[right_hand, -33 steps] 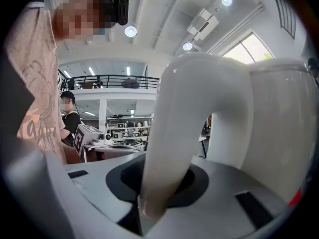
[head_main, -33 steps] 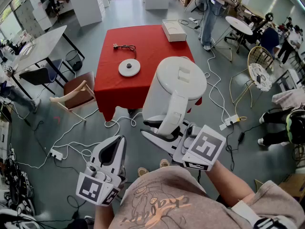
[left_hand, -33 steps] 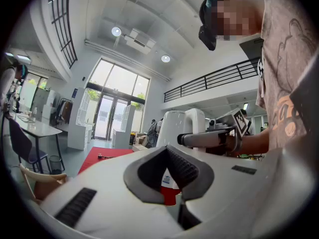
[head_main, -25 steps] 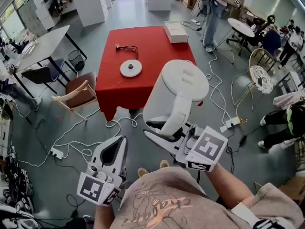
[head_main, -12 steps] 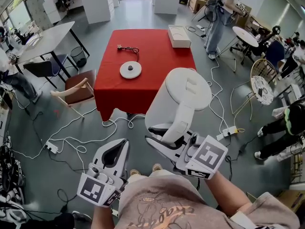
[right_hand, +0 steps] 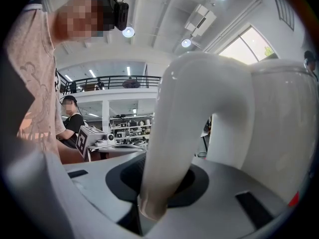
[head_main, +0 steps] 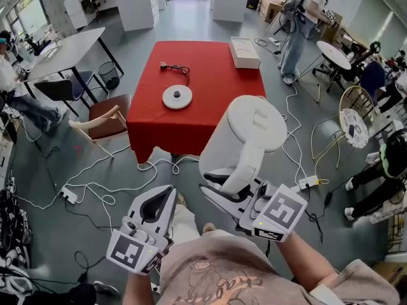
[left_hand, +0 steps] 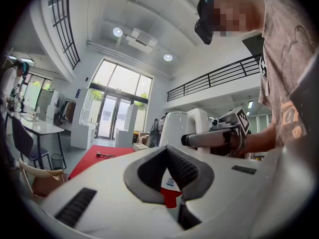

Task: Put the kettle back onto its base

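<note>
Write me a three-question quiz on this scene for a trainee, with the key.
1. True or false: the kettle already sits on its base.
2. Which gripper holds the kettle, and by what part?
3. The base lies on: A) the floor, B) the red table, C) a chair.

Key:
1. False; it is held up in the air, apart from the base.
2. The right gripper, jaws closed on the handle.
3. B.
</note>
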Demonstrator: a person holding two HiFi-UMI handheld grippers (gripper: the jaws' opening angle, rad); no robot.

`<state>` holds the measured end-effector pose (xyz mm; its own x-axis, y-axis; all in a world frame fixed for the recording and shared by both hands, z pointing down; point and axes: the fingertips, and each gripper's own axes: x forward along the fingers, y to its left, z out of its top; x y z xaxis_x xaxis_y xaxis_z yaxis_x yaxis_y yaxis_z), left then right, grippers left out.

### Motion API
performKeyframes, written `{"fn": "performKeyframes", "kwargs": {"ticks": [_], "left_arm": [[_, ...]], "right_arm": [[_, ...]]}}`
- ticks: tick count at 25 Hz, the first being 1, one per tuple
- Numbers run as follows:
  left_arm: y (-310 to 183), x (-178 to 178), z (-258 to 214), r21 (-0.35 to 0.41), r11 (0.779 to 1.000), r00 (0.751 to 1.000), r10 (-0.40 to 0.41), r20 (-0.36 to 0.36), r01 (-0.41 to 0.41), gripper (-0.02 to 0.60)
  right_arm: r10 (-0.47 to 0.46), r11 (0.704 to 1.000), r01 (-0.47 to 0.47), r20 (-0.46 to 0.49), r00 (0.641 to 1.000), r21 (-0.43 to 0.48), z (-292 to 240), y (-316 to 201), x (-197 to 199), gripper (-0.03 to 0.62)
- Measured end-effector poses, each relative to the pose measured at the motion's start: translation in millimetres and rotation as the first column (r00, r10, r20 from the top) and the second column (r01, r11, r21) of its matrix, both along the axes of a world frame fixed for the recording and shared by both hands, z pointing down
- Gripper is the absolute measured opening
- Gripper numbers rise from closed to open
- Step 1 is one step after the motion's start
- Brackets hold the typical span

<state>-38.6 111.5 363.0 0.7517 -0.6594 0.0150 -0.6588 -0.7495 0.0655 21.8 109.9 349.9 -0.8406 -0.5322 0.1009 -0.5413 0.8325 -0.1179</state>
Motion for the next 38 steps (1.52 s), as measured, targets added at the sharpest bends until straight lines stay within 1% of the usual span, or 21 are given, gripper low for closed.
{"fn": "performKeyframes", "kwargs": {"ticks": [2,6,8,14,15,18,20,24,27,30,34,38], "left_arm": [[-8,2,1,-0.003,1.000,1.000,0.009,0.003,-0.009,-0.003],[-27,5,7,-0.038,0.999,0.999,0.038,0.020,-0.038,-0.003],[-41,3,6,-0.031,0.999,0.999,0.044,0.017,-0.044,-0.003],[-90,-3,9,-0.068,0.994,0.995,0.084,0.047,-0.081,-0.003],[-100,-5,8,-0.065,0.994,0.995,0.088,0.046,-0.085,-0.003],[-134,-10,-3,-0.007,0.996,0.996,0.089,0.018,-0.089,-0.003],[-153,-14,-8,0.012,0.995,0.995,0.102,0.009,-0.102,-0.003],[-185,-25,-6,-0.034,0.989,0.988,0.145,0.054,-0.144,-0.003],[-208,-30,-14,-0.003,0.987,0.986,0.163,0.046,-0.163,-0.003],[-221,-30,-15,0.002,0.983,0.981,0.184,0.055,-0.184,-0.003],[-234,-26,-18,0.000,0.981,0.980,0.191,0.057,-0.192,-0.003],[-247,-16,-24,0.004,0.984,0.982,0.180,0.051,-0.180,-0.003]], "right_arm": [[0.007,1.000,-0.007,-0.001,1.000,-0.003,0,-8,1,0.098],[0.019,1.000,-0.019,-0.003,1.000,-0.005,1,-29,3,0.098],[0.027,1.000,-0.027,0.001,1.000,-0.007,2,-42,1,0.098],[0.053,0.998,-0.053,0.008,0.999,-0.017,3,-93,-6,0.098],[0.057,0.998,-0.057,0.012,0.998,-0.018,2,-102,-8,0.098],[0.074,0.997,-0.074,0.017,0.997,-0.013,-1,-126,-13,0.100],[0.088,0.996,-0.088,0.018,0.996,-0.010,-3,-142,-18,0.100],[0.122,0.993,-0.122,0.022,0.992,-0.009,-7,-175,-29,0.100],[0.158,0.987,-0.158,0.022,0.987,-0.011,-9,-195,-33,0.100],[0.173,0.985,-0.173,0.021,0.985,-0.008,-10,-208,-31,0.100],[0.178,0.984,-0.178,0.006,0.984,0.000,-14,-220,-25,0.100],[0.161,0.987,-0.161,-0.014,0.987,0.011,-17,-231,-18,0.100]]}}
